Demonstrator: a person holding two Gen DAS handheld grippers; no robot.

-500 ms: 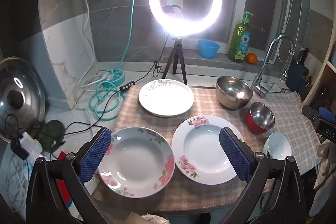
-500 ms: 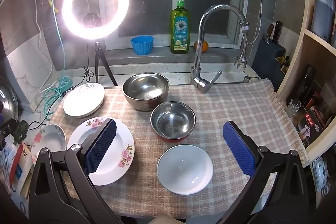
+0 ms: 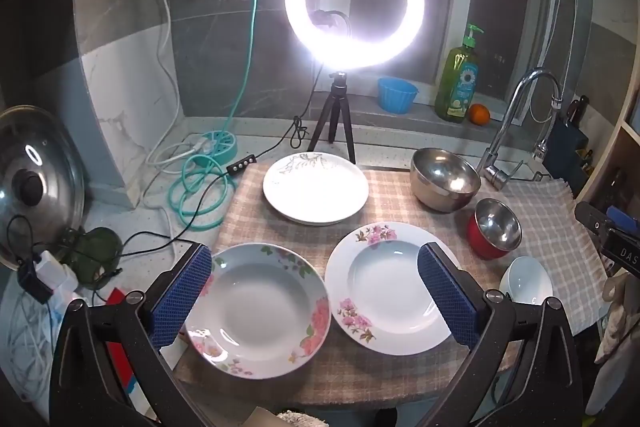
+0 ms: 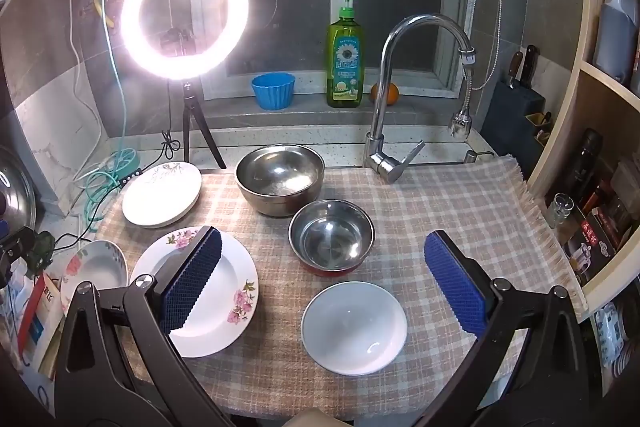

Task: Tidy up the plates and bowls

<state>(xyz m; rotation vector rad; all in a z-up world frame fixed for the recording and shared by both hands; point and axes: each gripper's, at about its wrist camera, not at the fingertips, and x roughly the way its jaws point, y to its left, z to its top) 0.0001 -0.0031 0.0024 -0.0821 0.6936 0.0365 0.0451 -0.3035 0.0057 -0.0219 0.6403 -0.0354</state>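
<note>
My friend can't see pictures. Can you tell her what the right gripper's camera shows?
The open right gripper hovers over a checked cloth, holding nothing. Below sit a white bowl, two steel bowls, and flowered plates at left, with a faucet and ring light behind.

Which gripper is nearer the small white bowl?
Right. The right gripper hangs open just above the small white bowl, which lies between its fingers. The left gripper hovers open over the two flowered plates; there the bowl sits off to its right.
</note>
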